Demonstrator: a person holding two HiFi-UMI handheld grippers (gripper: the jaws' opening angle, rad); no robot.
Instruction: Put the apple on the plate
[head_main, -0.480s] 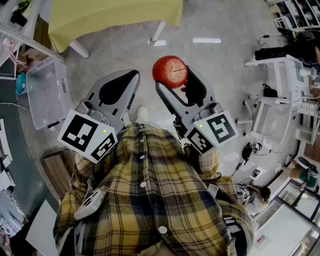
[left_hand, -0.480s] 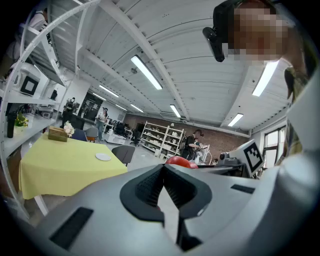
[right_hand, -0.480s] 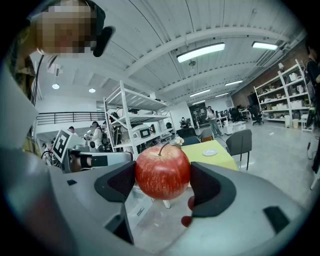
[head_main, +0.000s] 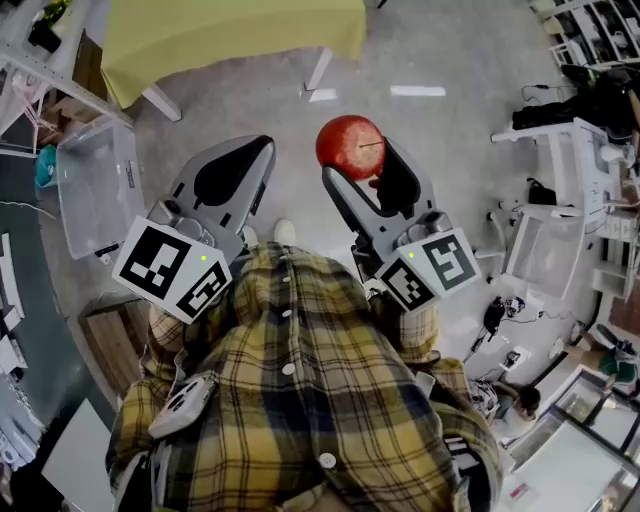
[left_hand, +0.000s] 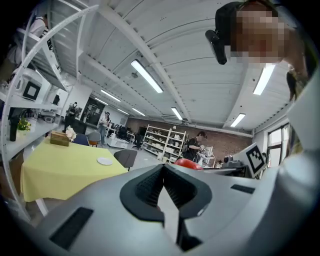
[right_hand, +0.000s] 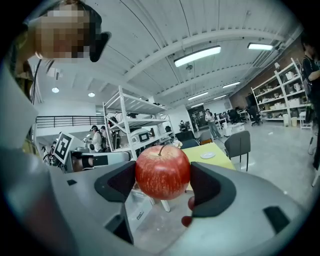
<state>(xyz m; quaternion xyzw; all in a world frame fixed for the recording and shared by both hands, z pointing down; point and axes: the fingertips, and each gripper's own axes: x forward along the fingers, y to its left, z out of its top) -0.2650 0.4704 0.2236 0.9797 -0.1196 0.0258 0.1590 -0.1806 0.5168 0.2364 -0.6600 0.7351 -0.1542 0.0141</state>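
Note:
A red apple (head_main: 350, 146) sits clamped between the pads of my right gripper (head_main: 362, 165), held in the air above the grey floor. In the right gripper view the apple (right_hand: 162, 171) fills the gap between both dark pads, stem upward. My left gripper (head_main: 250, 160) is beside it on the left, jaws together with nothing in them; in the left gripper view its pads (left_hand: 150, 186) meet in a closed V. A small white plate (left_hand: 104, 160) lies on the yellow-covered table (head_main: 230, 30) ahead, also seen as the plate (right_hand: 207, 155) past the apple.
A clear plastic bin (head_main: 90, 180) stands on the floor at the left. White carts and equipment (head_main: 560, 200) crowd the right side. A dark chair (right_hand: 239, 145) stands by the yellow table. Metal shelving (right_hand: 130, 125) and people stand further off.
The right gripper with the apple sits slightly further right in the head view. The grip on the apple and the left gripper look the same.

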